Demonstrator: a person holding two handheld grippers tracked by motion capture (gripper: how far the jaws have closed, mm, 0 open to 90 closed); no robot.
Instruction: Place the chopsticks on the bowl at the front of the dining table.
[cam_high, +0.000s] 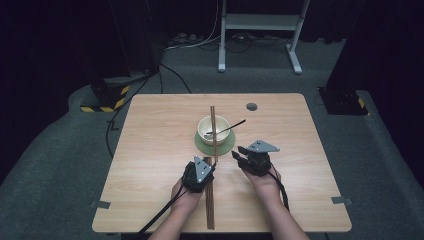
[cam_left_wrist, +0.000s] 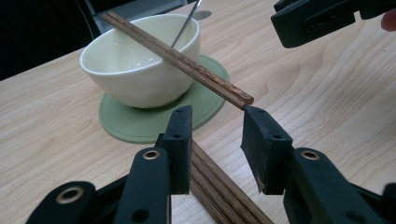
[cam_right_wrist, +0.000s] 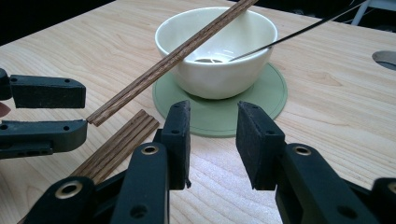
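Two risks were noted. On the table, the bowl was set on a coaster; it could have been slid by a nudge. Leaning sticks were propped on its rim, low end just beside the left gripper, and could have been knocked off. Flat sticks were straddled by those half-open, empty jaws; the pair could have been split by a skewed pinch. The right gripper was held half-open and empty near the coaster. The spoon could have been flicked out.
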